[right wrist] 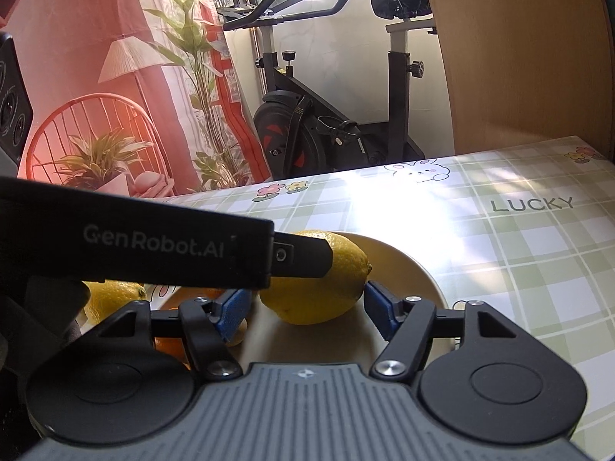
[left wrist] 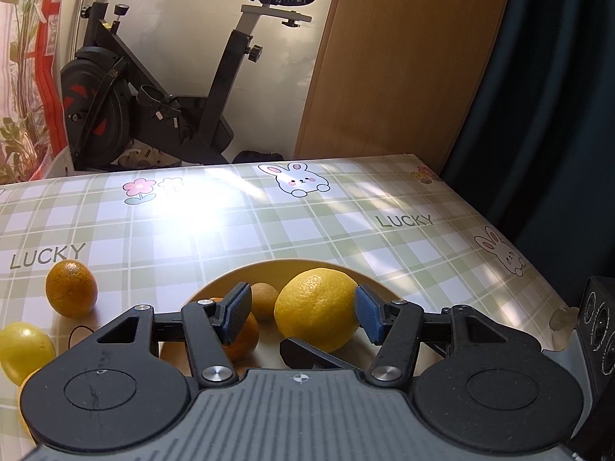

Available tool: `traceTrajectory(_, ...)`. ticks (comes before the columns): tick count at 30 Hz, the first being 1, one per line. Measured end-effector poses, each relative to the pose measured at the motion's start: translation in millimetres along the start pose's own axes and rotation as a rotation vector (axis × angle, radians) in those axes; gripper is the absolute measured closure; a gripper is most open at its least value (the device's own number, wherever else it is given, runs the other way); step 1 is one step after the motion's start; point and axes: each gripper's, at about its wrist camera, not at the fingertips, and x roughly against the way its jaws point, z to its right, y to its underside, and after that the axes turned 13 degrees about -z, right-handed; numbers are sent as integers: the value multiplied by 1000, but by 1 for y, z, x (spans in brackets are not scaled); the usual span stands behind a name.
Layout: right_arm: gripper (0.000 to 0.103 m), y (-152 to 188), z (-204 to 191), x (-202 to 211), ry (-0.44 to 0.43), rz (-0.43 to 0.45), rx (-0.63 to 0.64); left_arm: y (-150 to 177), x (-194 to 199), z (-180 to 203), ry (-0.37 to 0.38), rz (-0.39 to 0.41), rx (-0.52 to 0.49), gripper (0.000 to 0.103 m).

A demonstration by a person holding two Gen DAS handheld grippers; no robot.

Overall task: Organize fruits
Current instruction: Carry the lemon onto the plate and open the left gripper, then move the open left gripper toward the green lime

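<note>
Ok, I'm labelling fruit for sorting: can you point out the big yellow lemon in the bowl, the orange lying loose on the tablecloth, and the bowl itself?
Big yellow lemon (left wrist: 315, 309): left wrist view, middle of its peel.
Round orange (left wrist: 71, 288): left wrist view, centre of its skin.
Cream round bowl (left wrist: 276, 267): left wrist view, far rim.

Glossy plaid tablecloth (left wrist: 269, 230) — dimpled lemon (left wrist: 315, 307) rind.

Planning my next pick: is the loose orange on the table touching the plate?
Apart. The left wrist view shows a clear stretch of checked tablecloth between the orange and the plate rim.
</note>
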Motion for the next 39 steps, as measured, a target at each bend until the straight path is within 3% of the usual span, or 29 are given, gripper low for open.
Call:
traceTrajectory(11, 35, 4, 2, 9, 6, 28, -22, 23, 50, -27, -22, 49, 103, 41)
traceTrajectory(20, 35, 25, -5, 35, 13, 66, -17, 59, 97, -92, -68, 28, 223, 42)
traceTrajectory(25, 35, 26, -8, 37, 2, 51, -37, 70, 127, -115, -99, 72, 257, 42)
traceTrajectory(30, 35, 18, -24, 41, -44, 46, -47, 74, 146, -129, -139, 62, 199, 42)
traceTrajectory(39, 35, -3, -91, 27, -104, 16, 75, 72, 188, -165, -173, 137, 180, 42)
